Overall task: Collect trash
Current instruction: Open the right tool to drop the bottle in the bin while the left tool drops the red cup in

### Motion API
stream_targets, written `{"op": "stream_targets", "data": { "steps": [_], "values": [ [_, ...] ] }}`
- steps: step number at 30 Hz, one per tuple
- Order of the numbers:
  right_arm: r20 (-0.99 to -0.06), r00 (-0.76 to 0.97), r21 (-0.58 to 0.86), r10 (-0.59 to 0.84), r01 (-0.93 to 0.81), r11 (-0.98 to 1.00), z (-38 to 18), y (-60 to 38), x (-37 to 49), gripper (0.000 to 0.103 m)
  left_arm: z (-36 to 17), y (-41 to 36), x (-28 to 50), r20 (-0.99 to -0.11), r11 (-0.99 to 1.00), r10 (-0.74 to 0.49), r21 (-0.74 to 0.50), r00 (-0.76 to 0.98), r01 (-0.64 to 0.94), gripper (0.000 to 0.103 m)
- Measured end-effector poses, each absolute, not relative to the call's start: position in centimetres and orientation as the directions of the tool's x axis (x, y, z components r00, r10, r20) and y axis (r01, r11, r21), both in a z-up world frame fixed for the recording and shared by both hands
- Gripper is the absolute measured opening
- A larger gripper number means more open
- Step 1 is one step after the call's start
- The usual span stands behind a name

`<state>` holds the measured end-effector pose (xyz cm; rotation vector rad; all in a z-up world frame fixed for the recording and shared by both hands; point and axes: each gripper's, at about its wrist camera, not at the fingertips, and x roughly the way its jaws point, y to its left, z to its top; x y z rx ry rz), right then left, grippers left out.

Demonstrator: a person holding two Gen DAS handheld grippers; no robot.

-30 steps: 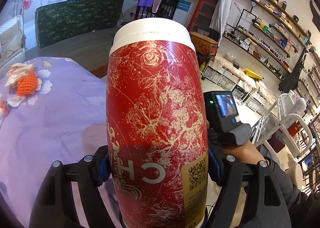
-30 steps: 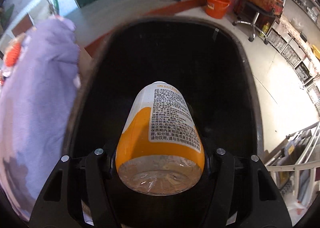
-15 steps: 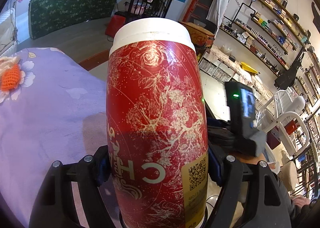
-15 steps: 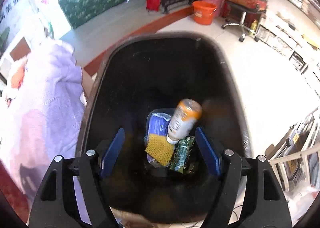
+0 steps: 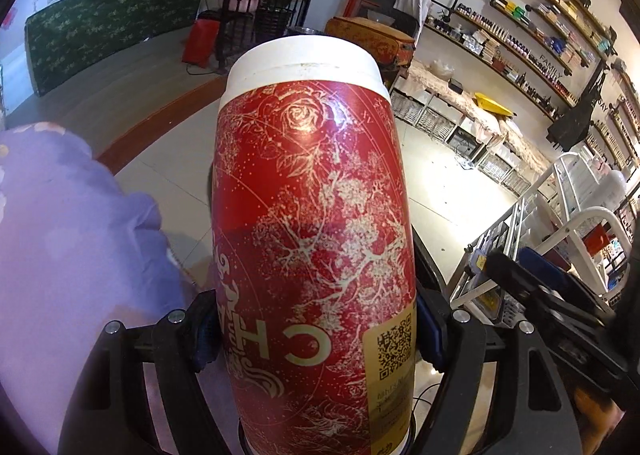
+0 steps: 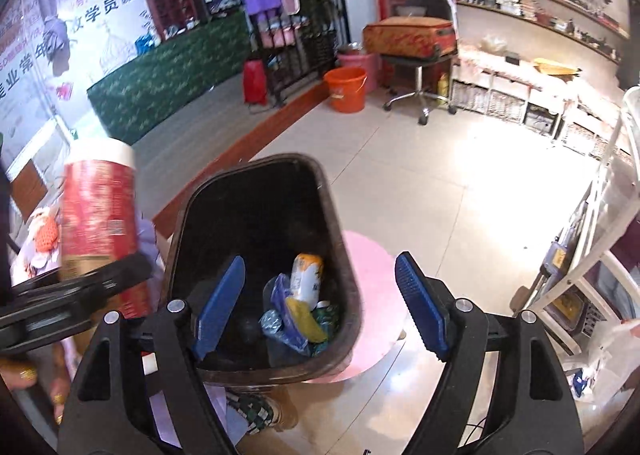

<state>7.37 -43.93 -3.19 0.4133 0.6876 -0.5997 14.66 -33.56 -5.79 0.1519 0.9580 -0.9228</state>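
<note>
The left gripper (image 5: 316, 329) is clamping a tall red cylindrical cup with gold rose and branch print and a white lid (image 5: 312, 239), its blue pads pressing both sides near the base. The cup is standing upright between the fingers, showing large gold letters that read "CH" and a gold label with a QR code (image 5: 394, 347); the small print under the code is too fine to read. Beside it on the left a lilac cloth-covered surface (image 5: 68, 247) is showing. In the right wrist view the same red cup (image 6: 98, 215) is hanging in the air just left of a black plastic trash bin (image 6: 260, 183), above a table edge. The right gripper (image 6: 320, 307) is hovering over the bin with its blue-padded fingers spread wide and holding nothing. In the bottom of the bin an orange-and-white plastic bottle (image 6: 306, 275) is lying among a blue wrapper (image 6: 284, 295), a yellow net sleeve (image 6: 304, 315) and a green packet (image 6: 328, 315); the bottle's label writing is blurred. The bin is sitting on a pale tiled floor (image 6: 440, 191), with an orange plastic bucket (image 6: 346, 89) well beyond it. Large Chinese characters are running across the wall poster (image 6: 92, 11) at the far left.
</note>
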Motion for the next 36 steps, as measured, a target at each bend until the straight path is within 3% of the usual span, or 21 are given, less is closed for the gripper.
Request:
{"op": "stream_targets", "data": {
  "steps": [12, 14, 16, 21, 36],
  "values": [
    [-0.693, 0.599, 0.171, -0.4, 0.676, 0.716, -4.0, -45.5, 5.6, 0.078, -8.1, -37.2, 15.4, -0.802, 0.614, -0.573, -0.282, 0.17, 0.738, 0.074],
    [-0.694, 0.597, 0.178, -0.403, 0.684, 0.707, -4.1, -45.8, 5.5, 0.078, -8.2, -37.2, 15.5, -0.802, 0.618, -0.573, -0.289, 0.168, 0.731, 0.078],
    [-0.691, 0.597, 0.183, -0.409, 0.691, 0.7, -4.0, -46.0, 5.3, 0.078, -8.1, -37.3, 15.5, -0.795, 0.615, -0.584, -0.3, 0.165, 0.729, 0.089],
    [-0.677, 0.599, 0.188, -0.428, 0.702, 0.687, -3.7, -46.2, 4.8, 0.08, -7.1, -36.9, 14.8, -0.773, 0.575, -0.616, -0.311, 0.15, 0.757, 0.095],
    [-0.683, 0.647, 0.2, -0.339, 0.612, 0.765, -4.4, -43.1, 7.7, 0.086, -4.8, -28.8, 13.1, -0.721, 0.657, -0.622, -0.27, 0.304, 0.704, 0.097]
  ]
}}
